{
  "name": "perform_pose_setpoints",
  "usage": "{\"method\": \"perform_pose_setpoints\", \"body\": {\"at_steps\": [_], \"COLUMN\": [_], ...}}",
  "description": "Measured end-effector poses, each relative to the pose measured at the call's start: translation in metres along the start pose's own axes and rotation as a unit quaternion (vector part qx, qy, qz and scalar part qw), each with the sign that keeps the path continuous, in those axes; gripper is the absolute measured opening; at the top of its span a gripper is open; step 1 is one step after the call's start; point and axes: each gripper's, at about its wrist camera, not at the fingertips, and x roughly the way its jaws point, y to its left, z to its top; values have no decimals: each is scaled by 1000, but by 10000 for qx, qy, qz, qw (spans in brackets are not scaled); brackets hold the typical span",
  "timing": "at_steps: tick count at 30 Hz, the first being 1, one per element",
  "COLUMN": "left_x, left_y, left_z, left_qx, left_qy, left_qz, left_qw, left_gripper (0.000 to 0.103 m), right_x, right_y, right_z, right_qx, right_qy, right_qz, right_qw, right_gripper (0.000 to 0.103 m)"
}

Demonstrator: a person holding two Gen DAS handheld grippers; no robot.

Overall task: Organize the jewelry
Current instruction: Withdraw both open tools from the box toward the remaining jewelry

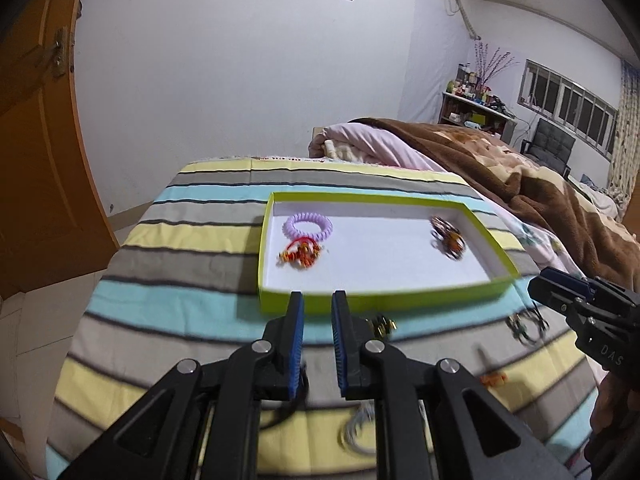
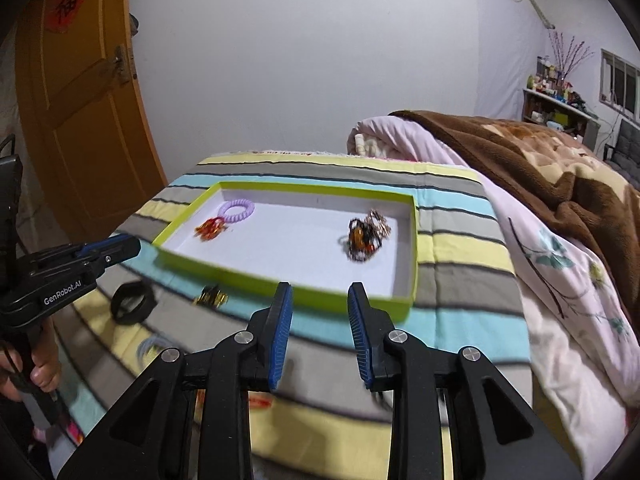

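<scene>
Tray (image 1: 280,294): purple hair tie (image 1: 307,226), red bracelet (image 1: 301,255) (left end); dark beaded bracelets (image 1: 447,237) (right end).
Long axis: left–right.
Left hand-held gripper (image 1: 317,303): released, empty.
Right hand-held gripper (image 2: 319,294): released, empty.

A striped cloth (image 2: 452,216) is spread over the surface; a brown blanket (image 2: 532,160) is heaped past its right edge (over pink bedding (image 2: 568,304)); an orange door (image 2: 80,120) is seen at left.
</scene>
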Motion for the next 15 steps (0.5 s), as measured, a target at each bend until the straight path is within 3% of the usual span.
{"method": "perform_pose_setpoints", "body": {"at_steps": [15], "left_x": [-72], "left_y": [-11], "left_z": [-45], "left_qx": [142], "left_qy": [-307], "left_qz": [6], "left_qw": [9994], "left_gripper": [15], "right_x": [-74], "right_y": [20], "right_z": [-49], "right_qx": [60], "right_qy": [-210], "right_qz": [-123], "right_qw": [9997], "right_gripper": [29]}}
